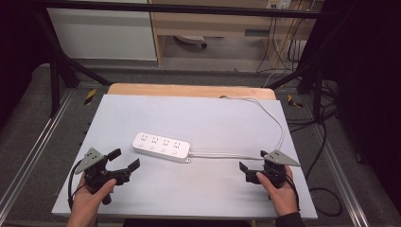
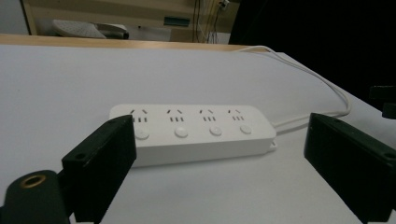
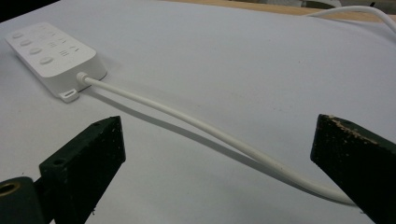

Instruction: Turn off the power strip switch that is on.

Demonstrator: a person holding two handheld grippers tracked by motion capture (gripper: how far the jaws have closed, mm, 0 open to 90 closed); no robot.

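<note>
White power strip (image 1: 161, 146) on grey table (image 1: 198, 118)

One power strip (image 1: 161, 146), two tongs (image 1: 124, 161) (image 1: 252, 161)

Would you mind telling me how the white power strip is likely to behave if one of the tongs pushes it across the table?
The power strip looks like a rigid, flat plastic block lying low on the table, so it would probably slide rather than tip or roll. Its smooth casing may be slippery. The attached cord looks bendy and would likely drag, perhaps swinging the strip round.
</note>
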